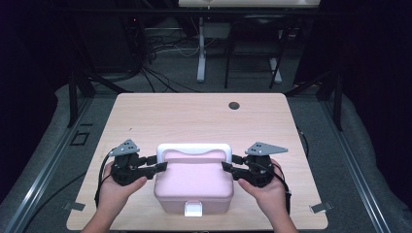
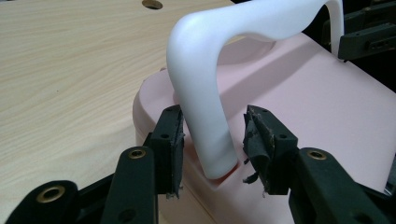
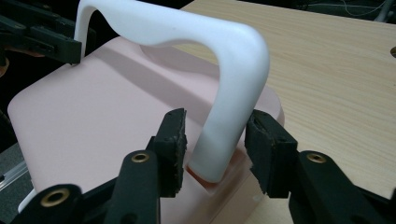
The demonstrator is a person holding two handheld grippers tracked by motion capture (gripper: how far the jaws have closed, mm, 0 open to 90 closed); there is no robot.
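A pink box (image 1: 193,187) w/ a white handle (image 1: 193,149) is seen on the wooden surface (image 1: 194,116), near the front edge and about centred betw. the two hands. A white latch (image 1: 193,209) is fitted on its front side.

The left tongs (image 1: 163,166) are placed at the box's left end, where the handle's left leg (image 2: 205,135) meets the lid. In the left gripper view that leg is seen betw. the two jaws: the near-side pad (image 2: 175,140) is just beside or barely touching it, while a clear gap is left to the other pad (image 2: 256,140). The tongs are thus approx. half open, not clamped on anything.

The right tongs (image 1: 225,166) are placed likewise at the right end. In the right gripper view the handle's right leg (image 3: 224,140) is straddled by the jaws; the pad (image 3: 259,140) on one side is close to it or touching, a gap is left at the other pad (image 3: 173,140). No firm grip is shown there either.

The handle is raised upright over the lid.
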